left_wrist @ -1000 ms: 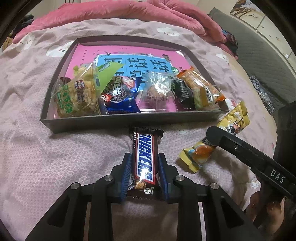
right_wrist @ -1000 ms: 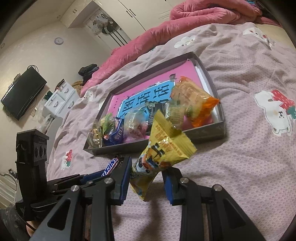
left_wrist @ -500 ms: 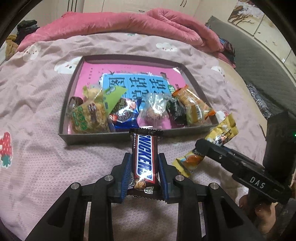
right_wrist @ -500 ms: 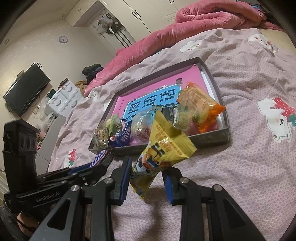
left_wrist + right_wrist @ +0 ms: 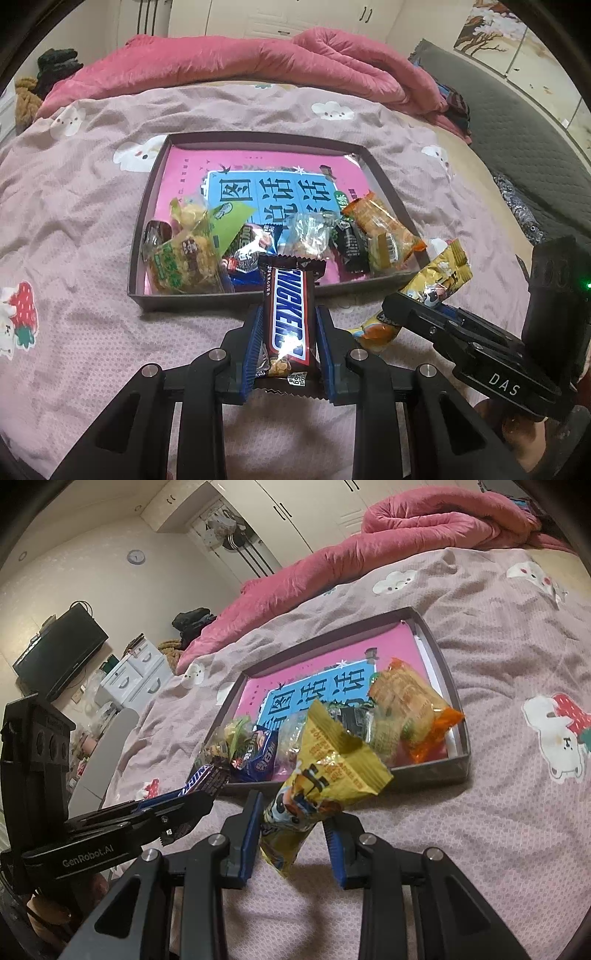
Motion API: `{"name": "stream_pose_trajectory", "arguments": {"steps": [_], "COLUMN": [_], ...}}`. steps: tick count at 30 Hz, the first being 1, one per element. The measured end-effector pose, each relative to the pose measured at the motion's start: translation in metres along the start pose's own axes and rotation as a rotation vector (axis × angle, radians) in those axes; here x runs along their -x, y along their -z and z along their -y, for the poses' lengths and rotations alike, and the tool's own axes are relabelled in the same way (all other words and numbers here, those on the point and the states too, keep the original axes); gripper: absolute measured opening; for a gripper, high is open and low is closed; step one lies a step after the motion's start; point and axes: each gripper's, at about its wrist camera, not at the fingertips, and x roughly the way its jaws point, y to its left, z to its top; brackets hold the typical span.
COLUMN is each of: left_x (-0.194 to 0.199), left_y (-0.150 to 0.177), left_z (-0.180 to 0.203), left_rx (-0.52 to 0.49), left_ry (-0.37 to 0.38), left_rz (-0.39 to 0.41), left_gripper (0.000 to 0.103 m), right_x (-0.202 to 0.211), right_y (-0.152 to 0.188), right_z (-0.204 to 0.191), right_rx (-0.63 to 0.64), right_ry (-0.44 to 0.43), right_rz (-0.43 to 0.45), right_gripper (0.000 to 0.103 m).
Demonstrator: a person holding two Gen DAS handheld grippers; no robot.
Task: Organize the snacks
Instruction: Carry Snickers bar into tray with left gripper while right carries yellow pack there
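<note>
Both of your grippers have lifted and drawn back since a second ago, so the box sits lower and farther off in each view, while what they carry has not shifted in the grip.

Your left gripper [image 5: 289, 334] is clamped on the brown Snickers chocolate bar [image 5: 289, 317], blue pads pressing its long sides so the bar points straight ahead, a pose that should let you slide it in lengthwise. Your right gripper [image 5: 295, 832] holds the yellow crinkly snack packet [image 5: 317, 794] by its lower end; the left pad touches it, but from this angle you cannot quite tell whether the right pad bears on it or the packet leans against one side. The packet's top flares upward and forward, clear of the bedding.

Ahead of both lies the shallow grey cardboard box [image 5: 255, 142] with a pink and blue printed book cover [image 5: 258, 188] lining its floor. Snacks crowd its near wall: a clear bag of green-labelled puffs [image 5: 181, 266], a blue foil packet [image 5: 245, 254], a small black sachet [image 5: 351, 245] and an orange wrapped cake [image 5: 384, 229]. The far half of the box is bare, likely your best landing spot.

Everything rests on the pinkish-grey bedspread with cartoon prints [image 5: 74, 221], soft enough that the box may tip if you press its rim.
</note>
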Motion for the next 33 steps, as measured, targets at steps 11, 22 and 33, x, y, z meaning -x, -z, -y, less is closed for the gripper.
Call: {"name": "stream_pose_trajectory", "arguments": {"steps": [11, 22, 33], "left_x": [0.004, 0.006, -0.021], "left_y": [-0.013, -0.028, -0.045], "left_z": [0.003, -0.004, -0.001], "left_rx": [-0.008, 0.013, 0.007], "left_ry": [-0.001, -0.005, -0.011], "left_rz": [0.027, 0.058, 0.047], "left_gripper": [0.029, 0.029, 0.029], "right_x": [0.007, 0.014, 0.013], "right_y": [-0.011, -0.021, -0.042], "right_z": [-0.001, 0.002, 0.003], "right_rx": [0.0, -0.004, 0.002], "right_ry": [0.0, 0.024, 0.081], "right_rz": [0.026, 0.049, 0.072], "right_gripper": [0.033, 0.033, 0.033]}}
